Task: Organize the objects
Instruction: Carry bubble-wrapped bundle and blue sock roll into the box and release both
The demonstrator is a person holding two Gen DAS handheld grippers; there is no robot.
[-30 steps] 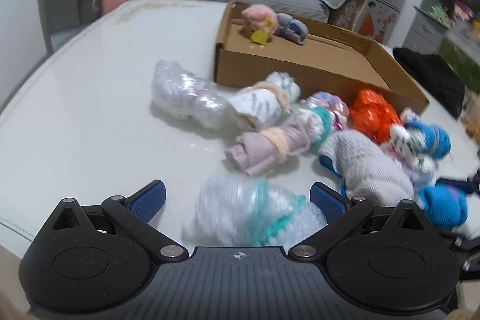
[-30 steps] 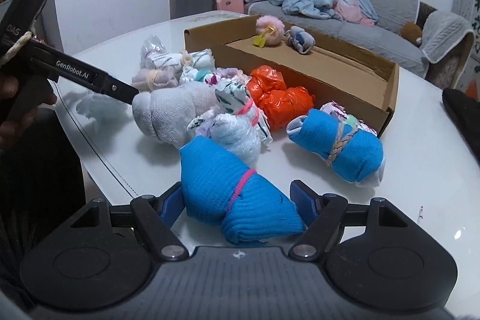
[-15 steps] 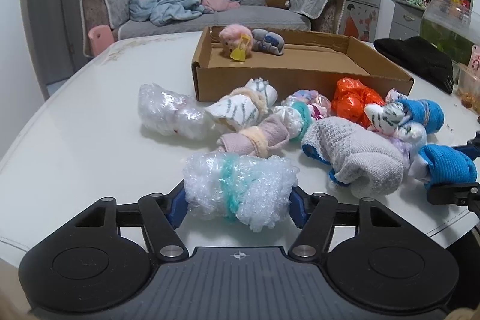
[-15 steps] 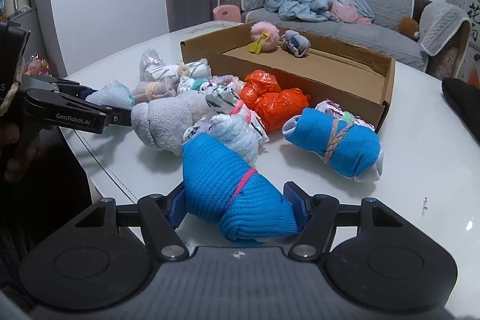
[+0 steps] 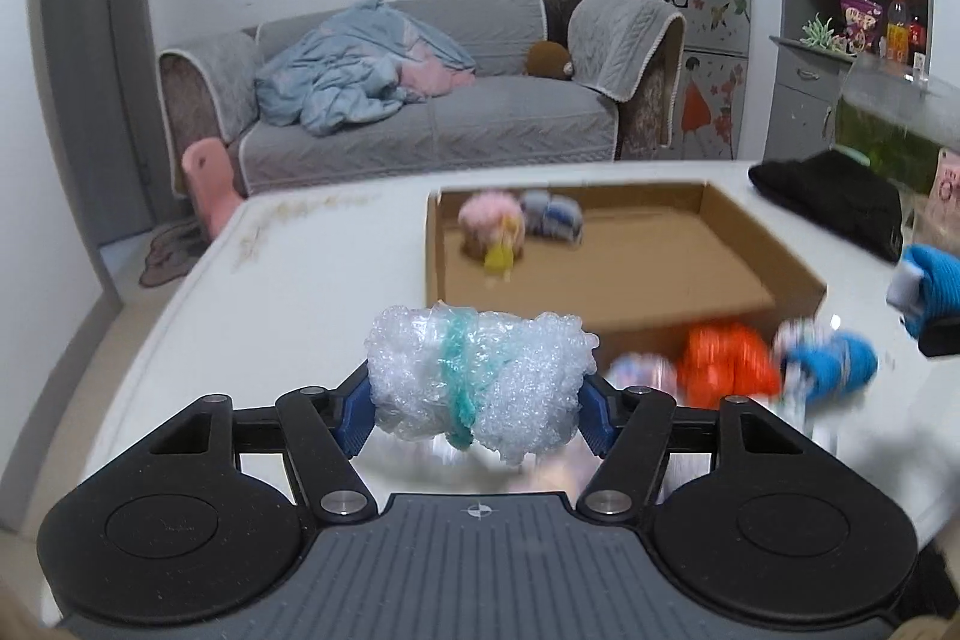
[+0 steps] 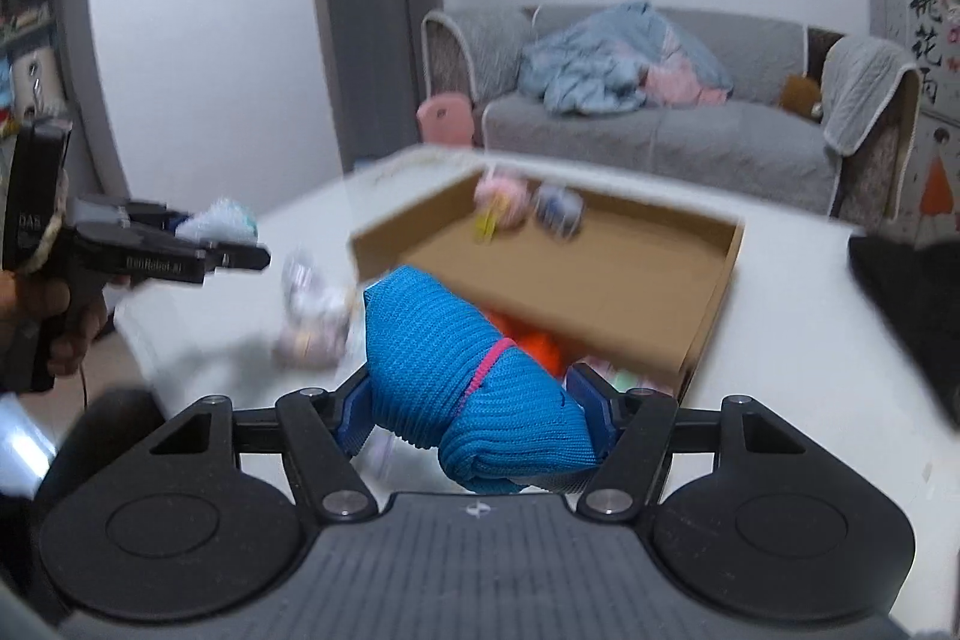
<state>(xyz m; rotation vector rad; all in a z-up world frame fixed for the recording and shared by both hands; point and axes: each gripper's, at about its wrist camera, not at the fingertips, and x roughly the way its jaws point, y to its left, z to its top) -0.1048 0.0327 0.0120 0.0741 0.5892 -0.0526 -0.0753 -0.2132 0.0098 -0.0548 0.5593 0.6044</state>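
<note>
A living room, sofa behind the white table [image 5: 288, 316], is framing the box [image 5: 624, 268]. Short of the box, the left gripper [image 5: 477, 403] is clenching a squashy, slippery bubble-wrap roll [image 5: 480, 376] endwise; the right gripper [image 6: 477, 409] is pinching a soft blue sock roll [image 6: 456, 370], both looking light

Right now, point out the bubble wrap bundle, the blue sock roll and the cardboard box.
bubble wrap bundle [image 5: 480, 379], left wrist view, on its green band.
blue sock roll [image 6: 456, 370], right wrist view, on its knit middle.
cardboard box [image 5: 648, 256], left wrist view, on its bare floor.
</note>
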